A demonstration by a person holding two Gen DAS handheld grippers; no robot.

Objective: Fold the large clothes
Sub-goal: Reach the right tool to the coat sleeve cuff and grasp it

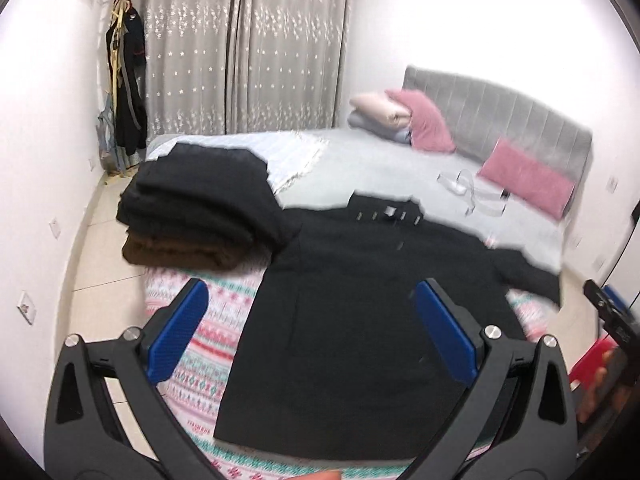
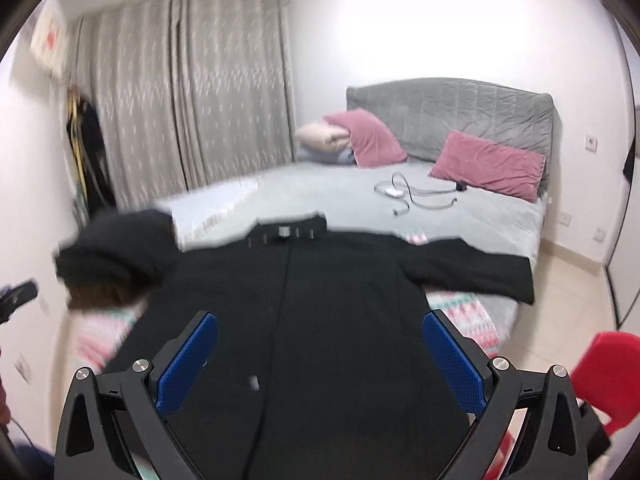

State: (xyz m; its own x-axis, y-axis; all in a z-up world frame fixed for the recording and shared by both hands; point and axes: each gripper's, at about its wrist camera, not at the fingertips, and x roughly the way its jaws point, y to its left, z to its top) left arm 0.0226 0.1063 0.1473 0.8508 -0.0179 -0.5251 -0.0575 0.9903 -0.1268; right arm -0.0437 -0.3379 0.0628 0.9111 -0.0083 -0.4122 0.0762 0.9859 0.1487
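Left wrist: your left gripper (image 1: 312, 328) has jaws wide apart, nothing between them, over the black coat (image 1: 360, 300) lying flat on the bed (image 1: 380, 168). The coat's hem is cut off by the gripper frame and its edges are blurred. One stack (image 1: 200, 216) of folded clothes sits at the coat's left, touching it; 2 pink pillows (image 1: 528, 178).

Right wrist: your right gripper (image 2: 320, 356) is also spread, empty, above the coat (image 2: 320, 300). Coat's left sleeve can't be made out; stack (image 2: 116, 252) is smeared. 1 cable (image 2: 412, 194) lies near the pillows (image 2: 488, 164).
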